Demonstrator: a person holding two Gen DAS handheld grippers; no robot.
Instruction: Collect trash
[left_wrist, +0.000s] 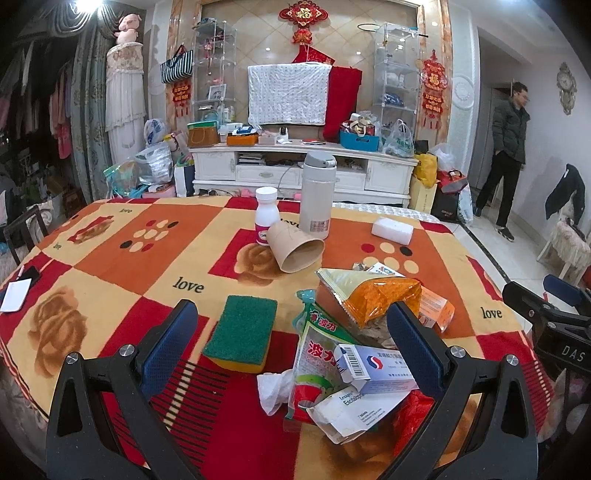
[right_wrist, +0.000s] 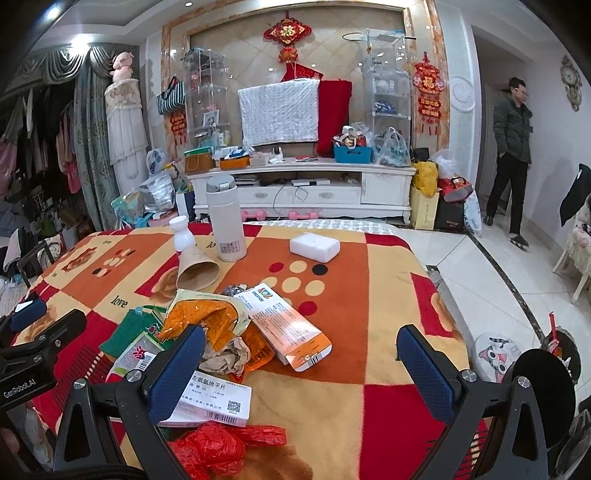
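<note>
**Both grippers open above the trash pile**

I have the left gripper (left_wrist: 291, 332) hovering low over the worktop (left_wrist: 110, 266), its blue fingers (left_wrist: 168, 343) spread wide and holding nothing. Between them lie a green sponge (left_wrist: 242, 334), a green-and-white snack wrapper (left_wrist: 317, 354), a white tissue (left_wrist: 273, 387) and a blue-and-white medicine box (left_wrist: 373, 365). Just beyond sits an orange foil bag (left_wrist: 373, 291), and farther back a tipped paper cup (left_wrist: 295, 247) rests beside a white pill bottle (left_wrist: 266, 214) and a tall thermos (left_wrist: 317, 194).

My right gripper (right_wrist: 299, 365) is likewise open and empty. Its left finger sits over the pile's edge, near a crumpled brown paper (right_wrist: 225, 358) and an orange-and-white carton (right_wrist: 288, 325). A red plastic bag (right_wrist: 218, 446) lies nearest the camera. A white block (right_wrist: 314, 246) sits apart, farther back on the worktop.
</note>
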